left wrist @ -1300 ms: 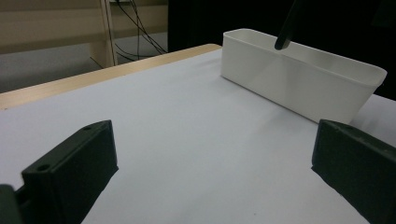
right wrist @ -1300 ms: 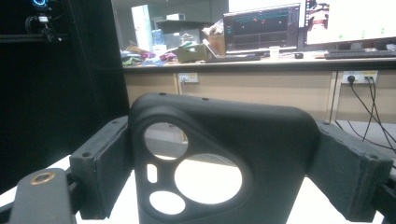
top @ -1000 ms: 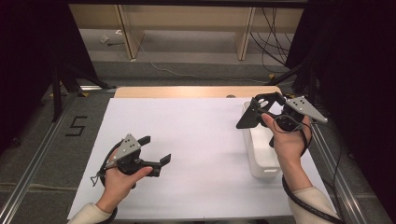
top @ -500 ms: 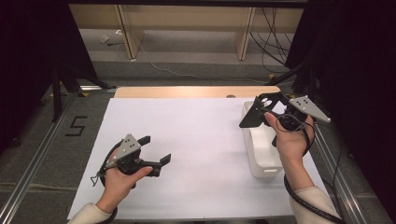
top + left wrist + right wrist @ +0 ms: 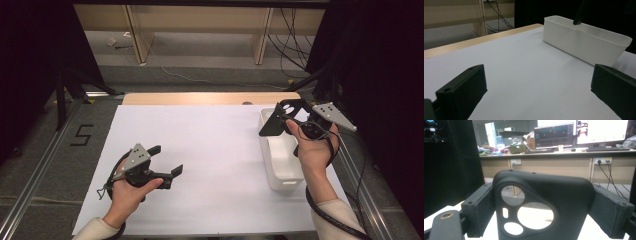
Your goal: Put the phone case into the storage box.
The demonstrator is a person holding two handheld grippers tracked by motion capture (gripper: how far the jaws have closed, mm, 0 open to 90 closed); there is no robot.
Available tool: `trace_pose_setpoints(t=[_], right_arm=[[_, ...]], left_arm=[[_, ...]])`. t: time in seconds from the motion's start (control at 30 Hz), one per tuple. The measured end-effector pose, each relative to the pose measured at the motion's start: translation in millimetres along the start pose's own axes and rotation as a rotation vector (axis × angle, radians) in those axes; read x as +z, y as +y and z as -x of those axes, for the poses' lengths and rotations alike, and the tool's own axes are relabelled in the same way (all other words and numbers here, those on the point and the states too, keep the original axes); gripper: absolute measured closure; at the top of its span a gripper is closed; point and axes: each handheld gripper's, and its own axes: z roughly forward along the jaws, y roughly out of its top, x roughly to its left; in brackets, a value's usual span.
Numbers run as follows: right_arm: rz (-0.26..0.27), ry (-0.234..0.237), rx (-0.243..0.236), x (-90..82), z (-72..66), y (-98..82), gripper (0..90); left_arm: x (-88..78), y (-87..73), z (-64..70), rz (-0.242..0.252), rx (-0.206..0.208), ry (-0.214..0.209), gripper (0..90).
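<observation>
White paper covers the table (image 5: pixel 210 150), with a long white bin (image 5: pixel 280 165) near its right edge. Above the bin's far end, the right hand-held gripper (image 5: pixel 280 116) clamps a black plastic plate with round holes (image 5: pixel 541 207). Well to the left, the left hand-held gripper (image 5: pixel 167 162) gapes wide over bare paper, holding nothing.

Bright table, dark surrounds; soft focus

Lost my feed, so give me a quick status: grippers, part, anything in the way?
Right gripper shut on black part, held above white bin. Left gripper open, empty, low over table. Nothing in the way.
</observation>
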Motion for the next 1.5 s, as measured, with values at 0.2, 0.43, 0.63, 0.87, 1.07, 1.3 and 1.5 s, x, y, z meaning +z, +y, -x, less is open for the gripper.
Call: trace_pose_setpoints(t=[0.2,0.43,0.63,0.87,1.07,1.3,1.5], right_arm=[[0.002,-0.012,0.000,-1.1,3.8,0.9,15.0],[-0.001,-0.028,-0.011,-1.3,6.8,0.3,15.0],[0.000,-0.037,-0.013,-1.5,8.8,0.2,15.0],[-0.002,-0.048,-0.012,-1.8,11.9,-0.2,14.9],[-0.004,-0.054,-0.013,-1.5,13.4,-1.0,15.0],[-0.010,-0.060,-0.014,-0.4,14.6,-3.0,15.0],[-0.011,-0.068,-0.019,-0.5,16.3,-3.5,15.0]], left_arm=[[0.0,0.0,-0.2,0.000,0.002,0.000,0.0],[0.0,0.0,-0.3,0.001,0.002,-0.001,0.0],[0.0,-0.1,-0.3,-0.001,0.003,0.000,0.0],[0.0,0.0,-0.2,0.001,0.002,0.000,0.0],[-0.1,0.0,-0.3,0.000,0.003,-0.001,0.0],[-0.1,0.0,-0.3,0.000,0.003,-0.001,0.0],[-0.1,0.2,-0.1,0.002,0.002,-0.002,0.0]])
